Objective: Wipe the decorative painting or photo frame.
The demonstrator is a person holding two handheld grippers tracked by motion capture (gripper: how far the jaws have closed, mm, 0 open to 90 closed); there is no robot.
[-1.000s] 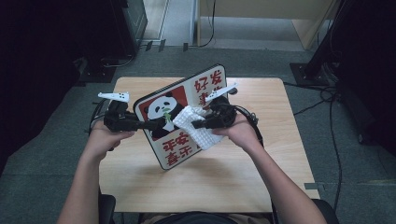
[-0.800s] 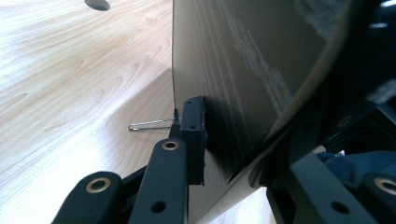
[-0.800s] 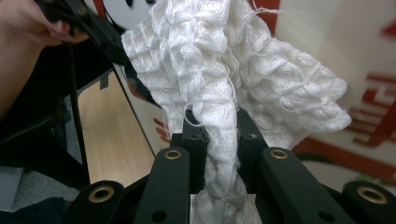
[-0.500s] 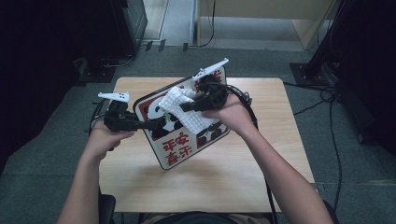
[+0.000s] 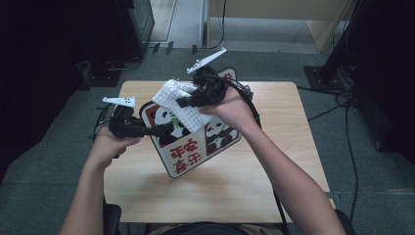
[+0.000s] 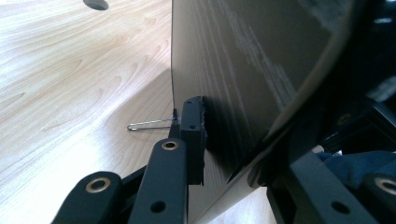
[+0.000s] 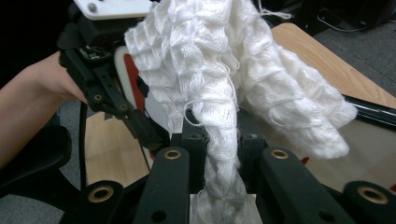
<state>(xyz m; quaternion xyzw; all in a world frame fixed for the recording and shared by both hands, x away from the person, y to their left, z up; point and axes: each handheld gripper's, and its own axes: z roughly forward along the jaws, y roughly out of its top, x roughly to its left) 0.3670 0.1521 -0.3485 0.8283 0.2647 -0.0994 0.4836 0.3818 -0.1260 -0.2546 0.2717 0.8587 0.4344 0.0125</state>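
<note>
I hold a panda sign board (image 5: 195, 142) tilted up from the wooden table (image 5: 274, 171), its printed face turned toward me. In the high view it stands near the middle of the table, with its lower corner touching the wood at about 6 o'clock from its centre.

My left gripper (image 5: 166, 129) comes to the board from 9 o'clock. Its jaws are clamped on the board's left edge. In the left gripper view, one black pad (image 6: 194, 135) presses on the dark back of the board (image 6: 243, 70), and a thin wire loop (image 6: 149, 124) sticks out beside it over the table (image 6: 70, 93).

My right gripper (image 5: 188, 102) is above the board, at about 12 o'clock of it. Its jaws are closed tight on a white waffle cloth (image 5: 177, 105). In the right gripper view the cloth (image 7: 224, 79) rises between the two pads in a twisted bunch and spreads wide above them. The loose part hangs against the upper face of the board, over the panda picture.
</note>
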